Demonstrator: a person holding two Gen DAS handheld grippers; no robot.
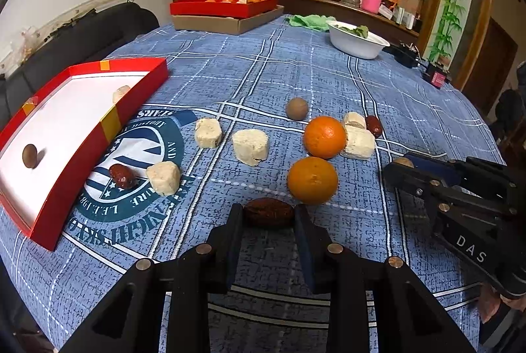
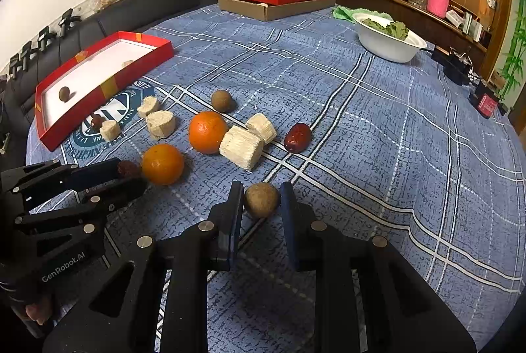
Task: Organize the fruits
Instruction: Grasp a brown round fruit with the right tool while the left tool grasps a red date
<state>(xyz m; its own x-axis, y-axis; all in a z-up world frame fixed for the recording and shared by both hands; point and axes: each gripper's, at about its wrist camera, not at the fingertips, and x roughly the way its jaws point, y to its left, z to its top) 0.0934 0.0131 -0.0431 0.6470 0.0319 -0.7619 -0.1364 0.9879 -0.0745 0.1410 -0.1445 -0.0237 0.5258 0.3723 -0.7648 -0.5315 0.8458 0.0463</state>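
Observation:
My left gripper (image 1: 268,215) is shut on a dark red date (image 1: 268,212) just in front of the near orange (image 1: 312,180). My right gripper (image 2: 262,200) is shut on a round tan longan (image 2: 261,199) low over the cloth; it also shows in the left wrist view (image 1: 399,167). A second orange (image 1: 324,136), another longan (image 1: 297,108), two more dates (image 1: 121,176) (image 2: 297,137) and several pale cake blocks (image 1: 250,146) lie on the blue cloth. A red tray (image 1: 82,152) at left holds a longan (image 1: 29,155) and a pale block (image 1: 121,92).
A second red tray (image 1: 223,9) with oranges sits on a cardboard box (image 1: 227,24) at the far side. A white bowl (image 1: 356,40) with greens and a green cloth (image 1: 309,21) sit far right. Black and red devices (image 2: 473,83) lie at the right edge.

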